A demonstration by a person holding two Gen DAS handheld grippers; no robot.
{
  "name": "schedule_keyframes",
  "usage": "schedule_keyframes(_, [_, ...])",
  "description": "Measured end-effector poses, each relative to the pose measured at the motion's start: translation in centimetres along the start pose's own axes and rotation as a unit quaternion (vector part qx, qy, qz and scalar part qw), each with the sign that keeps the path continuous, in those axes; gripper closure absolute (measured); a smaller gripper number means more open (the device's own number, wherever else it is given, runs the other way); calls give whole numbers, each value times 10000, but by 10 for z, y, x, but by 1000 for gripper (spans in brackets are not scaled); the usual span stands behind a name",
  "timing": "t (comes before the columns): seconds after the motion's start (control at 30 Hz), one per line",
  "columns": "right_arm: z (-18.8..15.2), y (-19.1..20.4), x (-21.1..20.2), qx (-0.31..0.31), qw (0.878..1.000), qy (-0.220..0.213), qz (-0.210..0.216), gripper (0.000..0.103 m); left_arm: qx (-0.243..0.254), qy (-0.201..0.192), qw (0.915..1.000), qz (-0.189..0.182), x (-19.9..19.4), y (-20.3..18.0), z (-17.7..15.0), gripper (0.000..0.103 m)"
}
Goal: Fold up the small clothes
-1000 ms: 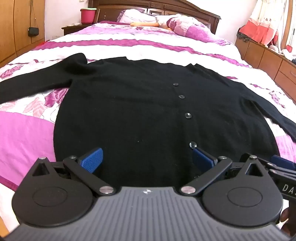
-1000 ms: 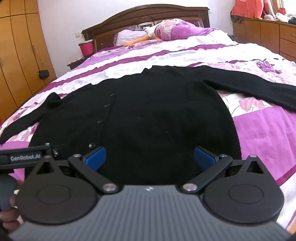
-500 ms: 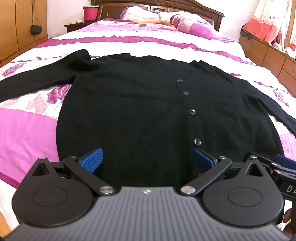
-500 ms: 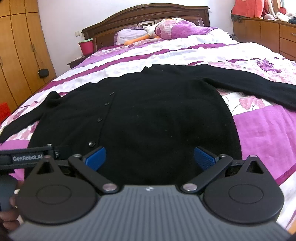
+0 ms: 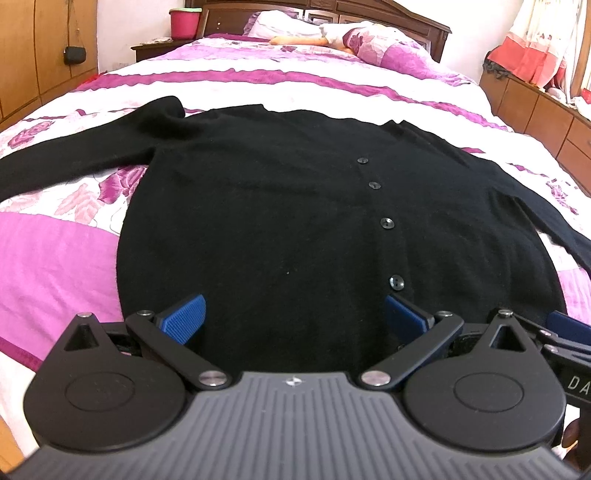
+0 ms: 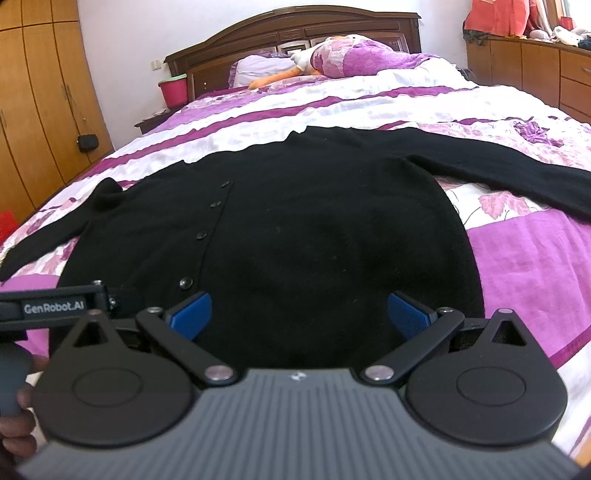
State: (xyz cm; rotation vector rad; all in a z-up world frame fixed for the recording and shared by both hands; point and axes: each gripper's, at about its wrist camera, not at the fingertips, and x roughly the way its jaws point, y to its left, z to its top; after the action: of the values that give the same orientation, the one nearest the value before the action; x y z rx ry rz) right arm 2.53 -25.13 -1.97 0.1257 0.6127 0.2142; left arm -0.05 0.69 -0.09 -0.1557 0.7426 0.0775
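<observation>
A black buttoned cardigan [image 5: 280,206] lies flat on the bed with both sleeves spread out to the sides; it also shows in the right wrist view [image 6: 314,229]. My left gripper [image 5: 293,314] is open and empty, just above the cardigan's bottom hem on its left half. My right gripper [image 6: 299,310] is open and empty above the hem on the right half. The button row [image 5: 386,223] runs up the middle between the two grippers. The left gripper's body [image 6: 51,306] shows at the right wrist view's left edge.
The bed has a purple, pink and white floral cover [image 5: 59,258]. Pillows [image 6: 354,59] and a wooden headboard [image 6: 288,29] are at the far end. A pink bucket [image 5: 184,22] stands on a nightstand, wardrobes on the left, a dresser [image 6: 554,74] on the right.
Both grippers have risen slightly and tilted, so more of the cardigan and bed shows. The cardigan has not moved. Both grippers stay open.
</observation>
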Motion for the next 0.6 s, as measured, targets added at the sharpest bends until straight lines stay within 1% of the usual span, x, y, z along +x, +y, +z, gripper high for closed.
schedule_keyframes(0.43, [3, 0, -5, -4, 10000, -18, 0, 0, 7, 4, 10000, -32, -5, -1, 1, 0])
schedule_keyframes(0.6, [6, -3, -7, 45, 10000, -47, 5, 0, 156, 15, 9999, -57, -9, -6, 4, 0])
